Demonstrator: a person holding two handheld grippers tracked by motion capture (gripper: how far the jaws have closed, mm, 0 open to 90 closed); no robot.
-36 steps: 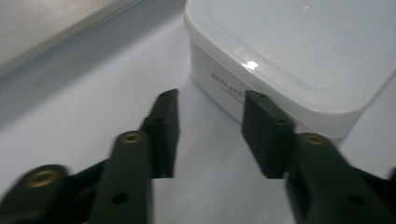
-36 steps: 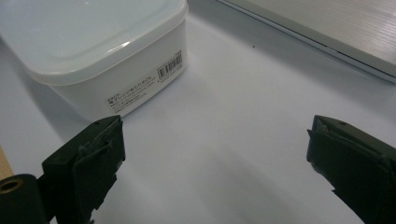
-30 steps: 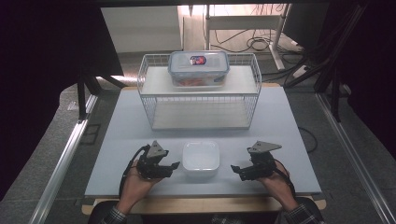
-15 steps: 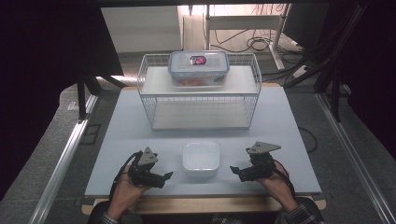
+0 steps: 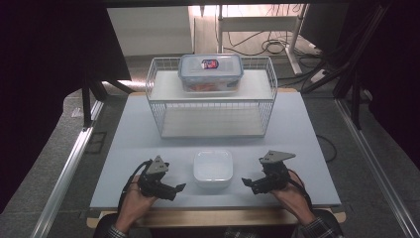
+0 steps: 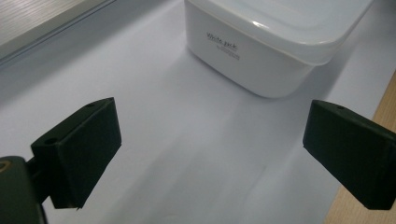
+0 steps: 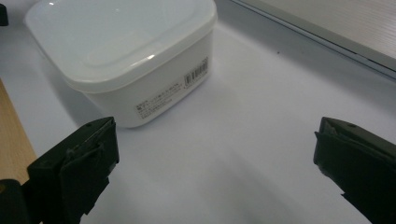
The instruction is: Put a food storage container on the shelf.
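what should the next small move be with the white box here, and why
Probably bring both grippers inward to the white lidded box. The left gripper, whose jaws have just been opening, and the right gripper both stand open with nothing between them, flanking the box on the table without touching it.

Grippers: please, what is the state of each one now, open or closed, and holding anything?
Left gripper: open, jaws have just been opening, nothing between them.
Right gripper: open, holding nothing.

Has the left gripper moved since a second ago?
Yes. The left gripper has pulled back from the white lidded plastic box toward the table's near edge, and its jaws have just been opening, with nothing between them.
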